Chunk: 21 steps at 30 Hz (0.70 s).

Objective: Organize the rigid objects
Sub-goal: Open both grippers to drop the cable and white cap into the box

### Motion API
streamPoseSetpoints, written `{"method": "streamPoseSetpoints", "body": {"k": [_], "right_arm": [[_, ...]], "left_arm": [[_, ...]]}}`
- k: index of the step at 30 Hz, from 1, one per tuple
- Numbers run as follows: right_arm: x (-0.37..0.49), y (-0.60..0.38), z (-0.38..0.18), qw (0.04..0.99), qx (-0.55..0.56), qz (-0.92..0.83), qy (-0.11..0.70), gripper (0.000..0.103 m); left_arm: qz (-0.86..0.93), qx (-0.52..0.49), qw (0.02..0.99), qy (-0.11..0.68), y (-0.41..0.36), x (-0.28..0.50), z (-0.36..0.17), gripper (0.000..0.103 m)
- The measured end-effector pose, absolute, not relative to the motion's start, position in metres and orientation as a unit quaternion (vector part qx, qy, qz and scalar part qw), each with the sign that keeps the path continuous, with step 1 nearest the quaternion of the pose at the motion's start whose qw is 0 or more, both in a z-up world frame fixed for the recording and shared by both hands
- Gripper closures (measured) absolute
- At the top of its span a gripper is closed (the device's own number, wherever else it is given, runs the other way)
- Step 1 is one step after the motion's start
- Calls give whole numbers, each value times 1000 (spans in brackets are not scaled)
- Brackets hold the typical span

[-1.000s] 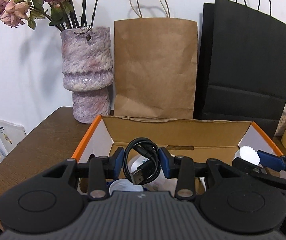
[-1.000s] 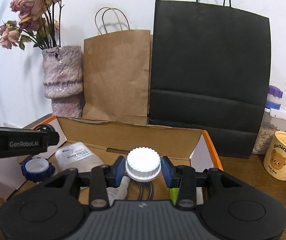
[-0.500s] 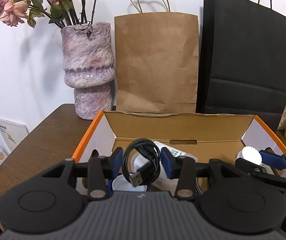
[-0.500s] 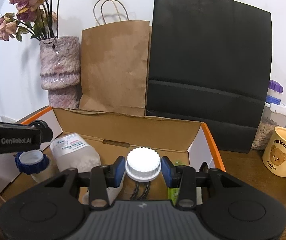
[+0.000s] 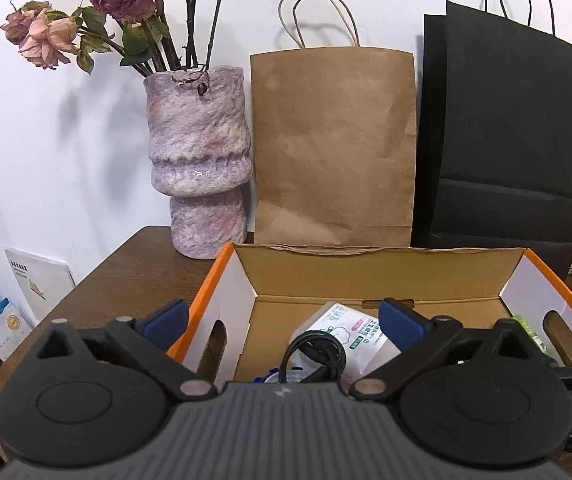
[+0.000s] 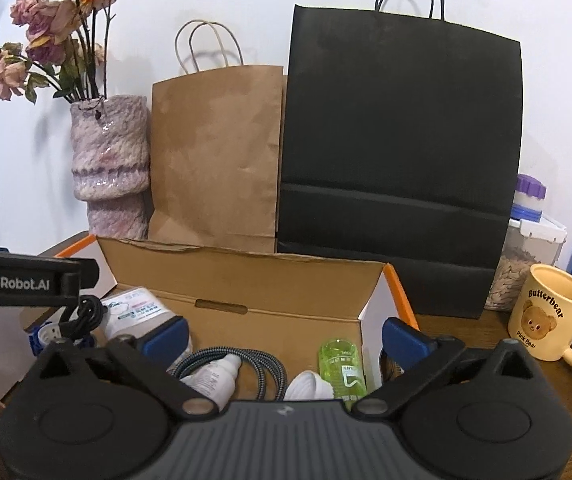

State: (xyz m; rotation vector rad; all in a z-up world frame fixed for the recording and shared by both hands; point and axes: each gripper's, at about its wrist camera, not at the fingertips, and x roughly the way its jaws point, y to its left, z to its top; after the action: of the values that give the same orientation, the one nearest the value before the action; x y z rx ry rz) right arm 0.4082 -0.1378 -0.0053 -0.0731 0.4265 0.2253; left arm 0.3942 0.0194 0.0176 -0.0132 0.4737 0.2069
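My left claw (image 5: pixel 282 318) and right claw (image 6: pixel 286 332) are both opening wide, nothing gripped. Risk as I judge it: pulling back carelessly, a finger could snag the black cable (image 5: pixel 313 354) at lower centre, or nudge the white cap (image 6: pixel 310 386), tipping things inside the box (image 6: pixel 246 276). The cable lies coiled in the box; the ridged cap rests beside a green bottle (image 6: pixel 341 366).

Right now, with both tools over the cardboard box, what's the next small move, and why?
Probably lift both tools up out of the box. The left tool and right tool are opening with nothing between them; the black cable and white cap already lie inside.
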Motion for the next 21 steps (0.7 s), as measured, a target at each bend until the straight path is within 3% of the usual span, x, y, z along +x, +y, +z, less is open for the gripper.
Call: {"method": "streamPoseSetpoints", "body": {"k": [21], "right_arm": [[389, -148, 6, 973, -32, 107, 203, 0]], "left_arm": [[94, -14, 971, 220, 24, 370, 30, 0]]}}
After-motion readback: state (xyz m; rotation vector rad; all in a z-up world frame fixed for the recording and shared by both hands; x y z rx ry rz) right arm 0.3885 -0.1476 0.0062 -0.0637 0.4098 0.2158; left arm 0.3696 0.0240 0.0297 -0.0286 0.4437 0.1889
